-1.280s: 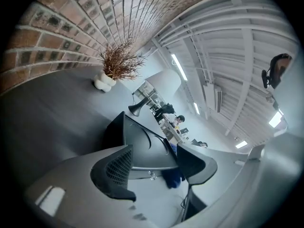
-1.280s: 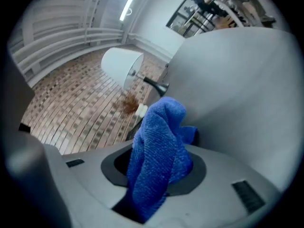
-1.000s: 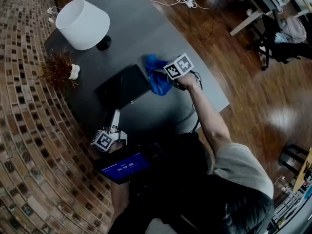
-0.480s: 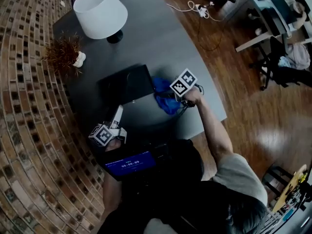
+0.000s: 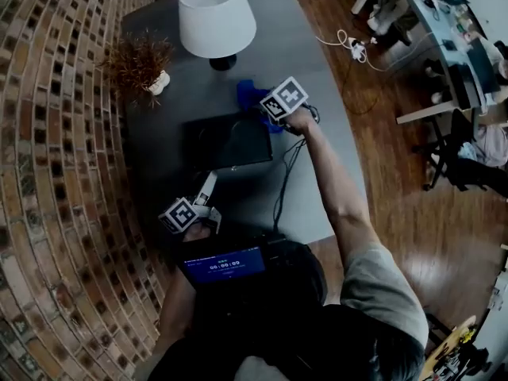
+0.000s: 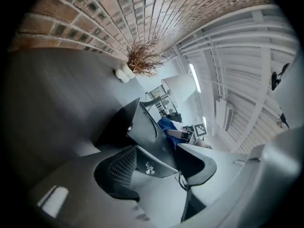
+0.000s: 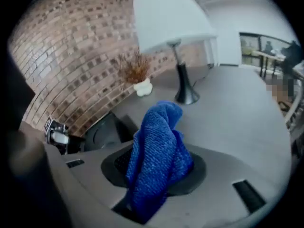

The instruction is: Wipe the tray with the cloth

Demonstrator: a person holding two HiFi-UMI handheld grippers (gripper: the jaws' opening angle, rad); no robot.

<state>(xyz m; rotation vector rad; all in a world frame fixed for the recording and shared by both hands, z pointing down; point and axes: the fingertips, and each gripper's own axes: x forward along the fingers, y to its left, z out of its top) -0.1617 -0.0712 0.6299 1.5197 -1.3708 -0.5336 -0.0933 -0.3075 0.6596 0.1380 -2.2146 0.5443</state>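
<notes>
A black tray [image 5: 230, 143] lies on the dark grey table [image 5: 317, 189]. My left gripper [image 5: 208, 184] reaches its near edge from the front. In the left gripper view that rim [image 6: 154, 159] sits between the jaws, which have just been closing and now touch it on both sides. My right gripper [image 5: 264, 105] hangs over the tray's far right corner, shut on a bunched blue cloth [image 5: 248, 94]. In the right gripper view the cloth [image 7: 156, 156] bulges up out of the jaws, and the tray [image 7: 102, 129] lies to the left below.
A white lamp [image 5: 216, 16] and a dried plant in a small white pot [image 5: 143, 63] stand at the back of the table. A black cable [image 5: 284, 173] runs over the table to the right of the tray. Brick floor lies left, wood floor right.
My right gripper has carried the cloth from the tray's right side round to its far right corner. The left gripper has stayed at the tray's near edge. The head view has shifted.
</notes>
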